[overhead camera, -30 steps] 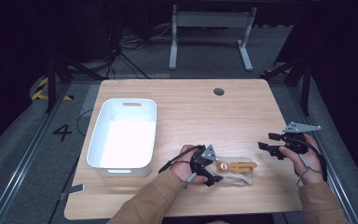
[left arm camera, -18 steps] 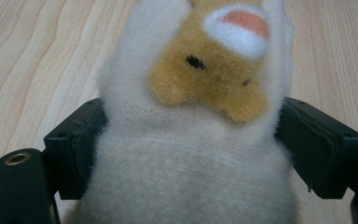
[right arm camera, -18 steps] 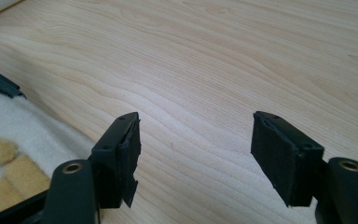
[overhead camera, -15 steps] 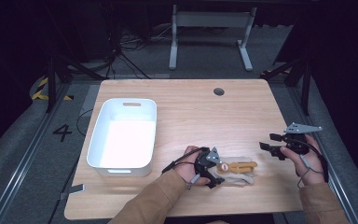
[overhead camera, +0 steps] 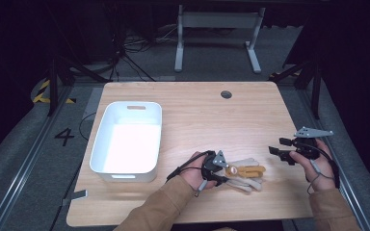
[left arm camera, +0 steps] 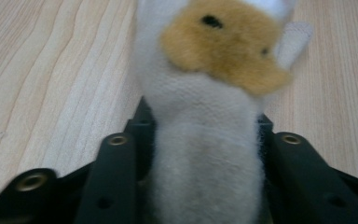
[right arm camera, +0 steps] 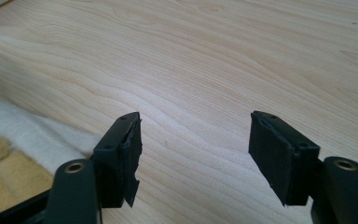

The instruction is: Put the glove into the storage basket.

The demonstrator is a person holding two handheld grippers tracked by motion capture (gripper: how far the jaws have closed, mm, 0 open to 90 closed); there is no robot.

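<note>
The cream and tan plush toy (overhead camera: 243, 174) lies flat on the pale wooden table (overhead camera: 197, 110), low in the high view and a little right of centre, with its tan parts uppermost. We see the left gripper (overhead camera: 215, 169) at the toy's left end, held in a hand whose tan sleeve comes in from the bottom edge. In the left gripper view the two black jaws stand on either side of the toy's cream fabric (left arm camera: 205, 158) and press against it, so we read this claw as clamped on the toy (the tan patch with two dark spots sits in the upper middle of that frame, somewhat blurred).

The right gripper (overhead camera: 282, 150) hovers at the right of the high view, near the table's right edge and clear of the toy. In the right gripper view its jaws are spread wide with bare wood between them, and a bit of the cream and tan fabric (right arm camera: 14, 144) shows at the lower left of that frame.

The white rectangular plastic bin (overhead camera: 105, 144) sits at the left of the table, apart from the toy.
</note>
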